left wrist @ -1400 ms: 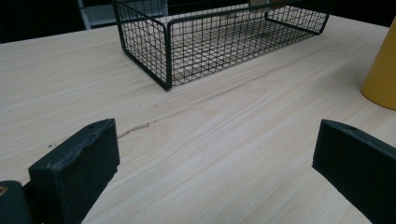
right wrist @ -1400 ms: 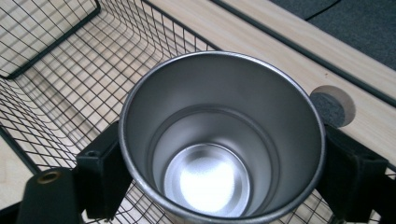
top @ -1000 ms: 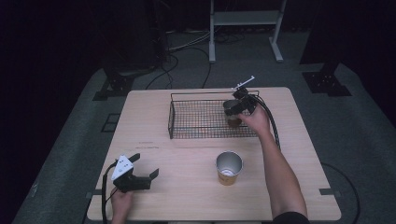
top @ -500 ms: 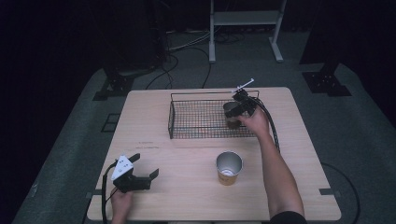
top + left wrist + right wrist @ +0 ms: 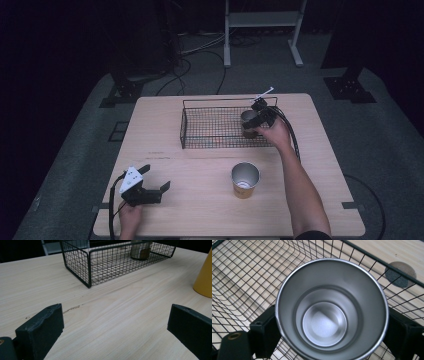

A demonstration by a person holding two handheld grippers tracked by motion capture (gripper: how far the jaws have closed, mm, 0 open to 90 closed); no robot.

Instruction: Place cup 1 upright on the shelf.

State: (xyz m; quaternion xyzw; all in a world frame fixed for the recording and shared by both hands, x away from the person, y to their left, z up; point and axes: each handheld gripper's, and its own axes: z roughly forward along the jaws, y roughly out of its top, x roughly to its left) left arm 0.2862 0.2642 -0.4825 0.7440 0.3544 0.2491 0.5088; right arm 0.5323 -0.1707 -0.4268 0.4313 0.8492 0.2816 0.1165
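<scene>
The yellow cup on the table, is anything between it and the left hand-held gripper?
Nothing visible: bare table lies between the open left hand-held gripper and the yellow cup. The wire basket sits farther back.

Silver steel cup (image 5: 329,312) — black wire-mesh basket (image 5: 220,131), yellow cup (image 5: 245,181), pale wood table (image 5: 200,200)

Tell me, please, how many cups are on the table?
2. One cup stands upright in the wire basket, held by the right gripper. The other cup stands on the table in front of the basket.

wire basket (image 5: 220,127) walls ring the steel cup (image 5: 248,123), open from above, yellow cup (image 5: 245,180) stands mid-table, bare wood around left tool (image 5: 153,183)
</scene>
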